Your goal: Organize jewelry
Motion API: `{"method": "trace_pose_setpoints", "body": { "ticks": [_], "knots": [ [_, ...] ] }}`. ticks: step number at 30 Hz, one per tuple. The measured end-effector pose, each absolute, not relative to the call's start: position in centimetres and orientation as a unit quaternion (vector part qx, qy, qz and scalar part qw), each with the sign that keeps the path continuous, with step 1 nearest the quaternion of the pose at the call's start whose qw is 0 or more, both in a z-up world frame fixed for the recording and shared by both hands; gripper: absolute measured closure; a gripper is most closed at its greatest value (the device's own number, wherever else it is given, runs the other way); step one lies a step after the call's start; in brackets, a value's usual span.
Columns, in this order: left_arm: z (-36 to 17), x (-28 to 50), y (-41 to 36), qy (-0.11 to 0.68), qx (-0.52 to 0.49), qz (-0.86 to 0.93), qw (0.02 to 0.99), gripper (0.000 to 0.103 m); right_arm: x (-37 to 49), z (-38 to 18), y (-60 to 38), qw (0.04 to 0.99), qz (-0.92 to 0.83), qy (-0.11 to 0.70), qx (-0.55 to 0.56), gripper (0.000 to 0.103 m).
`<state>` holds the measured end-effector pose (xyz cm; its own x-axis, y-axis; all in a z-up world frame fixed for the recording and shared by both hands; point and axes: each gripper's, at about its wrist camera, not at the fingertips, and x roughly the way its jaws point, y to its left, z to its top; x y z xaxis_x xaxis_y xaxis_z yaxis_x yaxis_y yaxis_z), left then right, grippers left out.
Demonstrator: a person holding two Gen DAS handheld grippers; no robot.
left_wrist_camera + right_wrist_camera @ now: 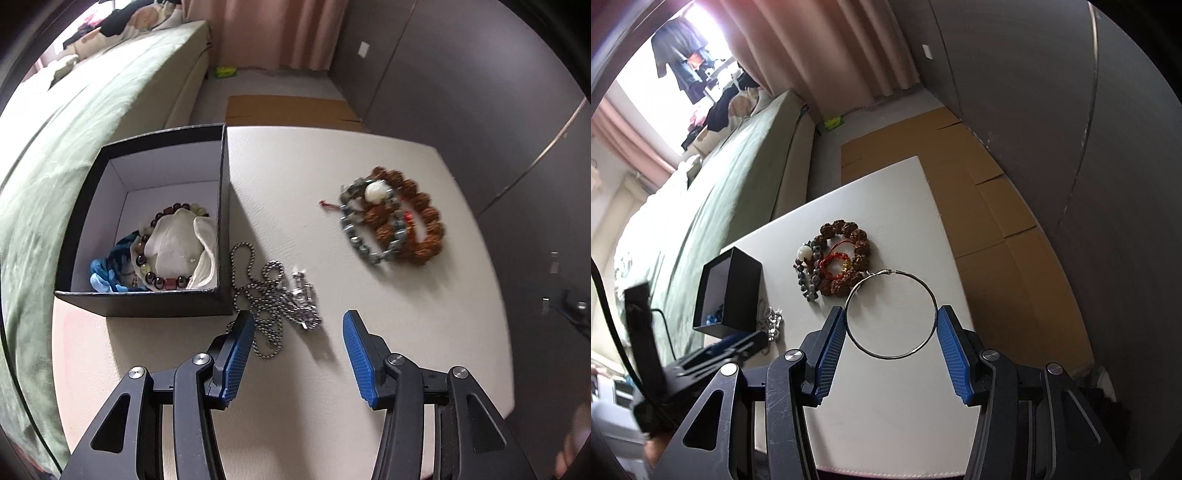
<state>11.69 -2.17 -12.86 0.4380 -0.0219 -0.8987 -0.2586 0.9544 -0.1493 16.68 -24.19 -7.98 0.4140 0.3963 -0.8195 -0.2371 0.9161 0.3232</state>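
Observation:
My left gripper (298,317) hangs open just above a silver ball-chain necklace (266,295) that lies in a heap on the white table (295,166), beside a black box (155,308). Its pads touch nothing. Inside the box lie a dark beaded bracelet (162,282), a white cloth (181,240) and a blue piece (107,273). My right gripper (891,310) is shut on a large silver hoop earring (891,357), one pad pressing each side, held above the table (894,406). A pile of brown and grey bead bracelets (395,221) (836,266) rests further back.
A bed with a green cover (74,147) runs along the table's left side. Flattened cardboard (997,221) covers the floor behind and to the right, below a dark wall (1071,110). The black box (733,291) stands at the table's left edge.

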Motion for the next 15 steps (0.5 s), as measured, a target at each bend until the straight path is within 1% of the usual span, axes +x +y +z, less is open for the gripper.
{"method": "trace_pose_setpoints", "body": {
  "ticks": [7, 13, 14, 15],
  "knots": [
    [-14.2, 12.5, -2.6, 0.514, -0.12, 0.112, 0.842, 0.052, 16.7, -8.1, -24.5, 0.838, 0.186, 0.507, 0.083, 0.051],
    [-14.7, 13.0, -4.2, 0.501, -0.077, 0.149, 0.849, 0.052, 16.8, -8.3, -24.5, 0.836, 0.187, 0.509, 0.085, 0.051],
    [-14.7, 13.1, -4.3, 0.502, -0.073, 0.151, 0.849, 0.052, 16.9, -8.3, -24.5, 0.836, 0.186, 0.509, 0.084, 0.051],
    [-14.8, 13.1, -4.3, 0.501, -0.07, 0.154, 0.849, 0.057, 16.9, -8.3, -24.5, 0.836, 0.185, 0.51, 0.083, 0.051]
  ]
}}
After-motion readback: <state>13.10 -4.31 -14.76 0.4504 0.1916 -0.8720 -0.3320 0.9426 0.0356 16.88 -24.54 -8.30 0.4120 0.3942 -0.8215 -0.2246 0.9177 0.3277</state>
